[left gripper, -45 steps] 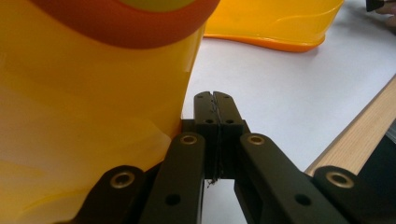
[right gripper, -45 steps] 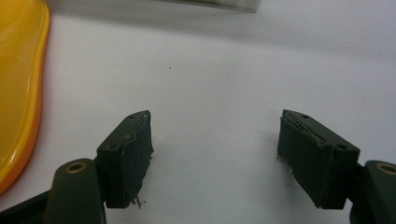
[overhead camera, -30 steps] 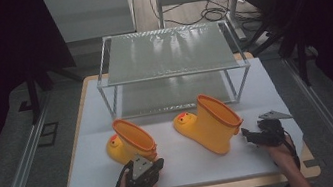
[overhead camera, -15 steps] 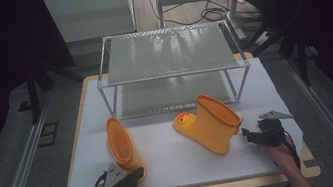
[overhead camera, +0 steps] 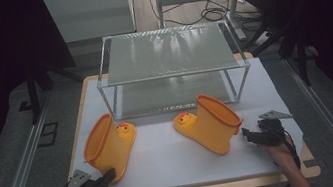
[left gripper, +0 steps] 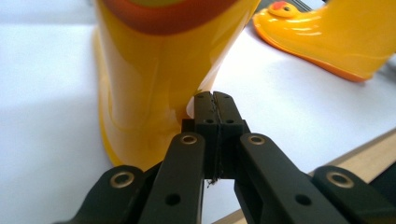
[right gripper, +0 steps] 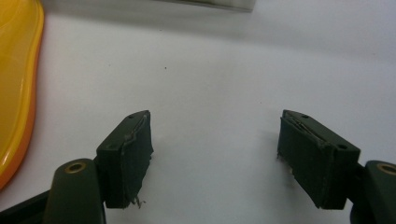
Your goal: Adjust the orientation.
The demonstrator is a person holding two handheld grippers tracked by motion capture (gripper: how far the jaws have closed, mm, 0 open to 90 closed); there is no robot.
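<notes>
Two yellow duck boots: the left gripper (left gripper: pixel 215 100), jaws closed and empty, touched the left boot (left gripper: pixel 154 70); the right gripper (right gripper: pixel 215 154) gaped over bare white mat (right gripper: pixel 224 60) beside the right boot (overhead camera: pixel 212 121).

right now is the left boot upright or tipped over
Upright: the left boot stands on its sole on the white mat, opening up.

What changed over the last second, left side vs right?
The left claw pulled back toward the table's near-left corner, and the left boot shifted left and turned, so its duck toe now points toward the rack. The claw's jaws are shut behind the boot's heel; whether they pinch it, I cannot tell. The right boot, the open right claw and the rack stayed put.
</notes>
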